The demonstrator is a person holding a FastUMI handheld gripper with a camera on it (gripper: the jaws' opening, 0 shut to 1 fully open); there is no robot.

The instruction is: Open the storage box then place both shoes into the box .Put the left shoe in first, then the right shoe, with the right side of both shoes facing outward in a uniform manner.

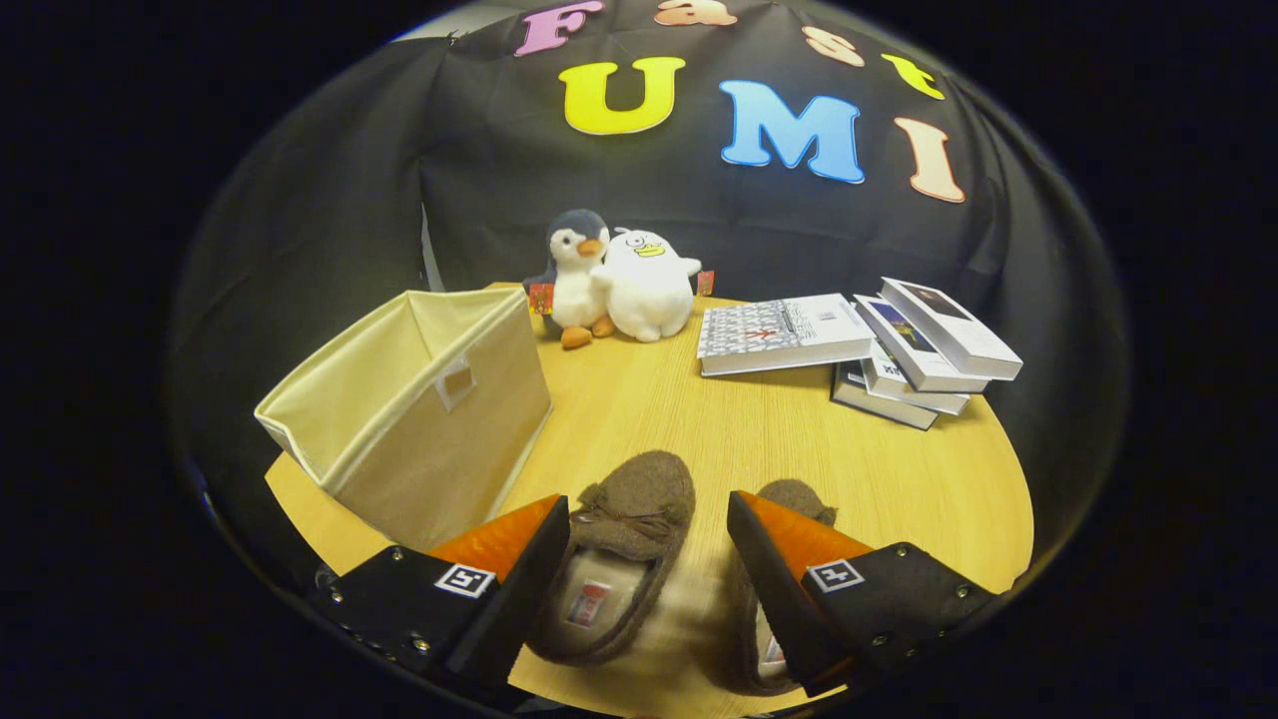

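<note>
**Box open, shoes not yet lifted**

Now the gripper hangs above the near edge of the round table with its fingers spread wide, holding nothing. The left shoe, a brown fuzzy slipper with a small bow, lies between the fingers, toe pointing toward the table's middle. The right shoe sits just beside it, partly hidden behind the right finger. The storage box, cream fabric with its top already open, stands at the left edge of the table, near the left shoe and just beyond the left finger.

From where I stand, the likely trouble is the closeness of the pair: a careless descent could put the right finger onto the right shoe, or pinch both slippers together. The soft wool may also squash and slip out on the lift. The box looks light and floppy, so brushing its wall with the shoe could push it toward the edge or fold it in.

At the far edge sit two plush toys and a stack of books, well apart from the work.
</note>
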